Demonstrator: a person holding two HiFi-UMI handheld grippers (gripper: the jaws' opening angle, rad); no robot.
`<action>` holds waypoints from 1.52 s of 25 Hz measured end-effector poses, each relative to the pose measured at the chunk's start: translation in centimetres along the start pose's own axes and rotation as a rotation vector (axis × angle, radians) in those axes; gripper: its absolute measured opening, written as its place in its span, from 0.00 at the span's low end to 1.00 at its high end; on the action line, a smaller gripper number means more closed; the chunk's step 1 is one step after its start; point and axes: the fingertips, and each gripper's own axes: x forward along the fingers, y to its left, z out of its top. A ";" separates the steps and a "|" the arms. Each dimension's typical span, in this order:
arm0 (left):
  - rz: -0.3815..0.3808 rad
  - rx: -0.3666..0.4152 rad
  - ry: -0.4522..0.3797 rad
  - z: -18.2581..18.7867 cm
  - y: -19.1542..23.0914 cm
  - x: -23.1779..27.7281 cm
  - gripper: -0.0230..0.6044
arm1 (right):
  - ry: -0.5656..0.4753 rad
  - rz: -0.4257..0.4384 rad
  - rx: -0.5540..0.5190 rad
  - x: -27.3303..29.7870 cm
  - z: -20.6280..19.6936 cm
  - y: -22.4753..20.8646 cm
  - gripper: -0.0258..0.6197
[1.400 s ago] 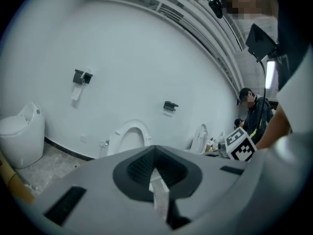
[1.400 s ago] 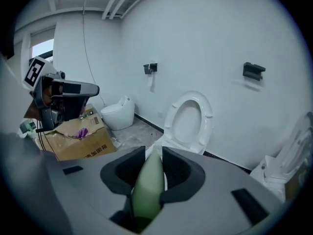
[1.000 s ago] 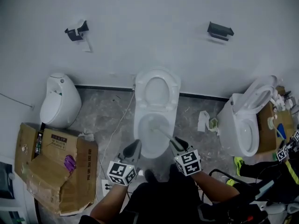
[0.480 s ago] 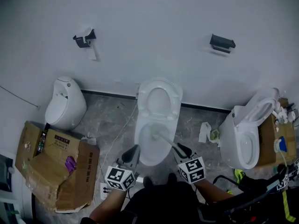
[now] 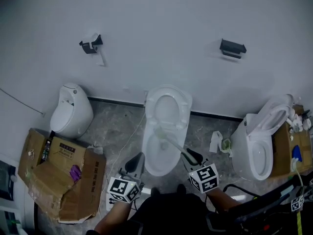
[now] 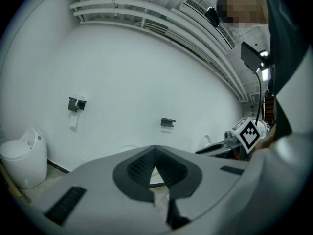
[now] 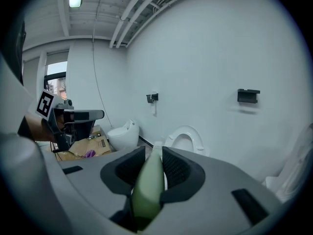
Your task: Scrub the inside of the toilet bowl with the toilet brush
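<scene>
Grey marbled floor (image 5: pixel 117 124) and a plain white wall (image 5: pixel 161 28) frame a washroom seen from above. Low in the middle, the right gripper (image 5: pixel 190 155) is clamped on the pale green handle of the toilet brush (image 5: pixel 171 142); in the right gripper view the handle fills the gap between its jaws (image 7: pixel 149 168). The brush slants up and left, its head down inside the toilet bowl (image 5: pixel 145 153), below the raised seat (image 5: pixel 167 94). The left gripper (image 5: pixel 138 159) hangs just beside the bowl's left rim, jaws together and empty (image 6: pixel 155 166). The brush looks light, with a stiff, smooth handle that could twist under scrubbing pressure, so the hold belongs high on the handle, far from the springy bristles. Cardboard boxes (image 5: pixel 58 173) lie left; a second toilet (image 5: pixel 257 148) stands right.
</scene>
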 end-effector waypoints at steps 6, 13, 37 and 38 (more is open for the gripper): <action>0.016 0.021 -0.030 2.1 -0.6 -0.2 0.05 | -0.049 0.009 -0.006 -1.2 2.3 -0.8 0.22; 0.009 0.035 -0.069 3.9 -1.8 -0.3 0.05 | -0.084 0.009 -0.020 -2.4 4.1 -1.5 0.22; 0.031 0.049 -0.072 5.1 -1.6 0.0 0.05 | -0.095 -0.004 -0.036 -1.6 5.4 -2.0 0.22; 0.034 0.047 -0.071 5.1 -1.5 0.0 0.05 | -0.094 -0.004 -0.036 -1.6 5.3 -2.0 0.22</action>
